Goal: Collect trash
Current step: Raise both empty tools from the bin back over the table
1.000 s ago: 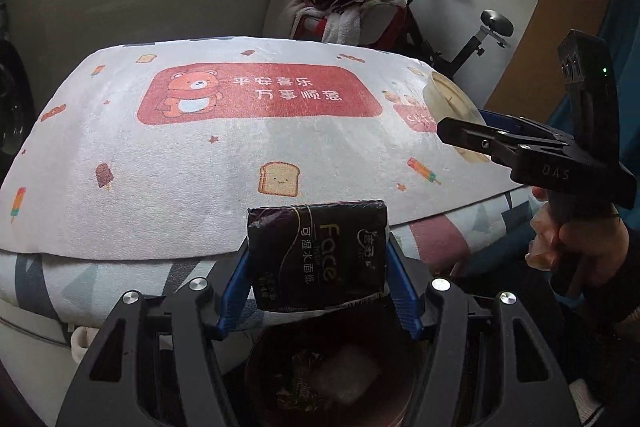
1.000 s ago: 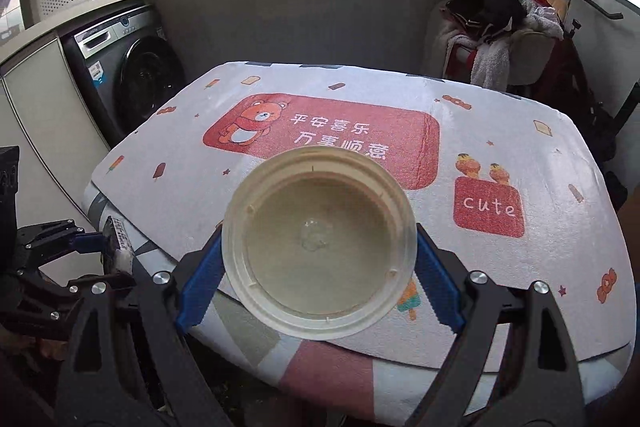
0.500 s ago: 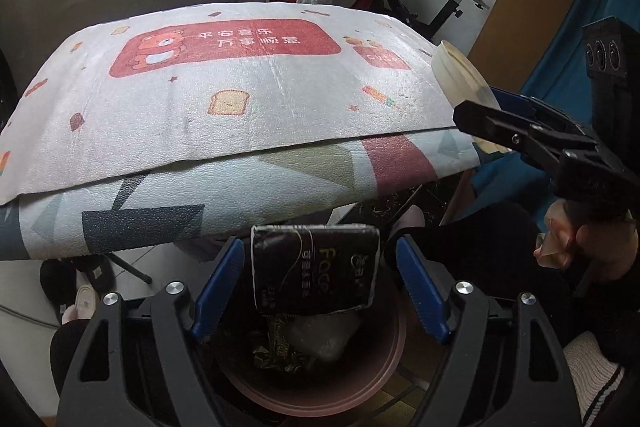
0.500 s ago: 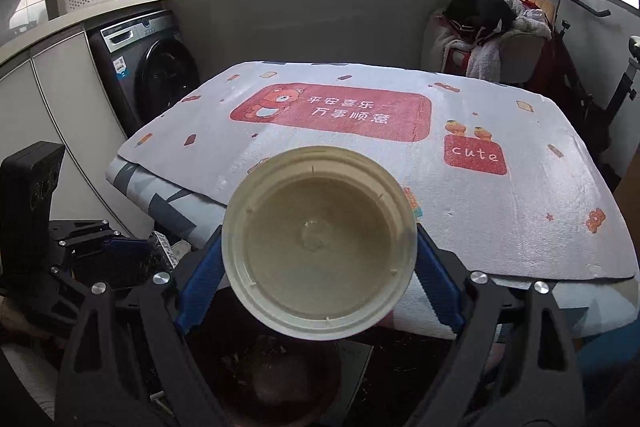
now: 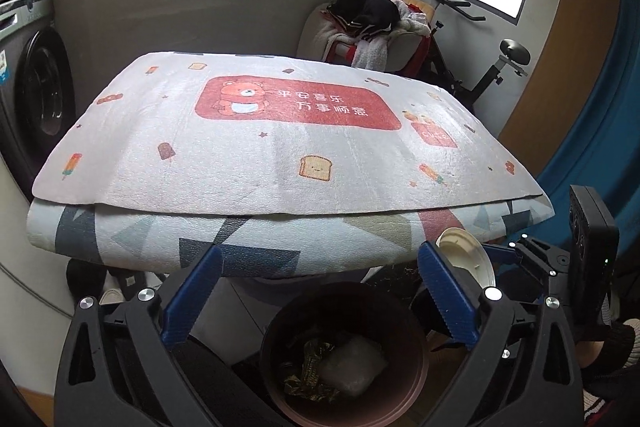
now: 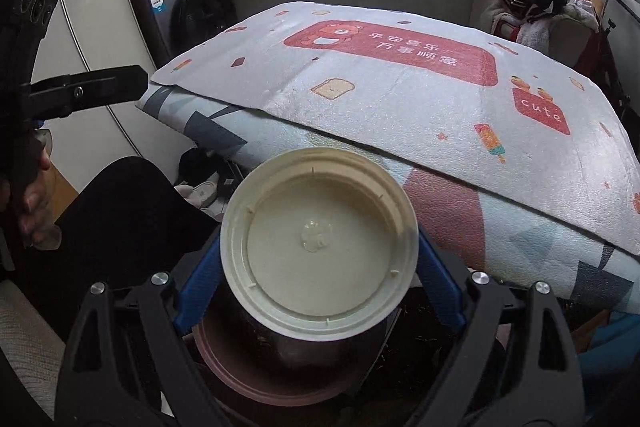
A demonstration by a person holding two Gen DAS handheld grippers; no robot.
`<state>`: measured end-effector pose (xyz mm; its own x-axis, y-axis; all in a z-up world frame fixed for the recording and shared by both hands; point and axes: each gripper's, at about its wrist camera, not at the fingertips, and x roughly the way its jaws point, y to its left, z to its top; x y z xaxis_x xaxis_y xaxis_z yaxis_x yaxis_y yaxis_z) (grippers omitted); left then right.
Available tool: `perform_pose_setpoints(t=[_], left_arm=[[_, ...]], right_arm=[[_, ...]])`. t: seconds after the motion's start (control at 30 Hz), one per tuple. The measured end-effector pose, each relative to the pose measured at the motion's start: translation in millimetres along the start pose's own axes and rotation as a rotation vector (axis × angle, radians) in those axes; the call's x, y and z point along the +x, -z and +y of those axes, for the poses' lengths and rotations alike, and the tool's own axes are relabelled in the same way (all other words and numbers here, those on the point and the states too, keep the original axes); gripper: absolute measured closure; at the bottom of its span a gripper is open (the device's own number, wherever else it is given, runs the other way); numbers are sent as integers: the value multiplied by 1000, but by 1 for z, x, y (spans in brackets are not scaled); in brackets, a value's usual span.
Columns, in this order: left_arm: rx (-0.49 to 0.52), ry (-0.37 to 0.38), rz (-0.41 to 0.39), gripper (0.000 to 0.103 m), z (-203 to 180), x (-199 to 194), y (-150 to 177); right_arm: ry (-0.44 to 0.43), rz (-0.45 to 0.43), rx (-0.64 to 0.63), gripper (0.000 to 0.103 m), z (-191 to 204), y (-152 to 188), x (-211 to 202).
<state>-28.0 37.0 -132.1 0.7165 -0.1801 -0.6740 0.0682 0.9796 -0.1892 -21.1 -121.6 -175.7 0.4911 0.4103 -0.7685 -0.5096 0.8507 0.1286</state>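
Note:
My left gripper is open and empty above a round dark trash bin with a pinkish rim. The bin holds a crumpled dark wrapper and a clear plastic bag. My right gripper is shut on a cream round plastic lid and holds it over the same bin. The lid also shows in the left wrist view, to the right of the bin. The left gripper shows at the left of the right wrist view.
A table under a white cartoon-print mat stands just beyond the bin, its front edge overhanging. A washing machine is at the left. A chair piled with clothes and an exercise bike stand behind. My dark-clad leg is beside the bin.
The left gripper opened and the black tissue packet dropped out of it. The right gripper came down with the lid from table height to just over the bin.

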Motion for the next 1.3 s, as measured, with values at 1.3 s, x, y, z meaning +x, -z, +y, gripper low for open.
perform_pose_setpoints(t=[1.3], left_arm=[[150,-85,-122,6,-25,-24,-31]], right_arm=[[171,-128,109,6,-41,-42,-47]])
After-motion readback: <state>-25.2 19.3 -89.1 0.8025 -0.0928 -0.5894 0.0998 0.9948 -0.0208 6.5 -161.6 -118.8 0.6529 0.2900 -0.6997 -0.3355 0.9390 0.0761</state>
